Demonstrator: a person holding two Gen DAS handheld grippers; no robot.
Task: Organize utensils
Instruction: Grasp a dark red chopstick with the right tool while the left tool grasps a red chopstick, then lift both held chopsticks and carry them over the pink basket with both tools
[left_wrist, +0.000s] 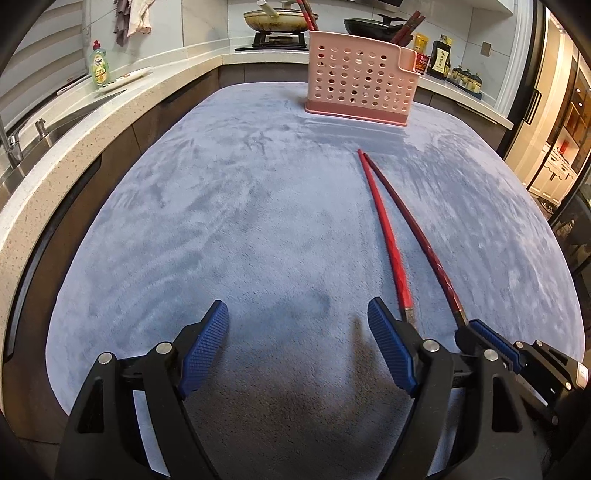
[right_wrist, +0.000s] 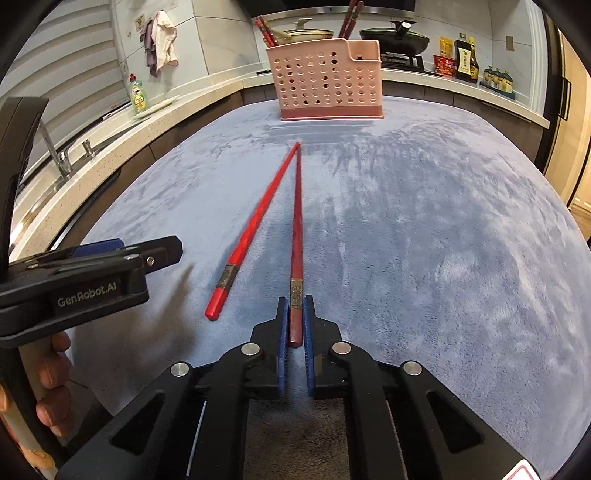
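Observation:
Two chopsticks lie on the blue-grey mat (right_wrist: 443, 240), tips touching. My right gripper (right_wrist: 295, 314) is shut on the handle end of the dark red chopstick (right_wrist: 297, 221), which also shows in the left wrist view (left_wrist: 417, 225). The bright red chopstick (right_wrist: 255, 225) lies free to its left, also visible from the left wrist (left_wrist: 384, 229). My left gripper (left_wrist: 297, 328) is open and empty, just left of the bright red chopstick's handle; it shows in the right wrist view (right_wrist: 140, 254). A pink perforated utensil holder (left_wrist: 360, 86) (right_wrist: 325, 81) stands at the mat's far end, with chopsticks in it.
A stone counter with a sink (left_wrist: 55, 125), tap and green soap bottle (left_wrist: 99, 64) runs along the left. Pans (left_wrist: 277, 18) sit on the stove behind the holder. Sauce bottles (right_wrist: 465, 59) stand at the back right.

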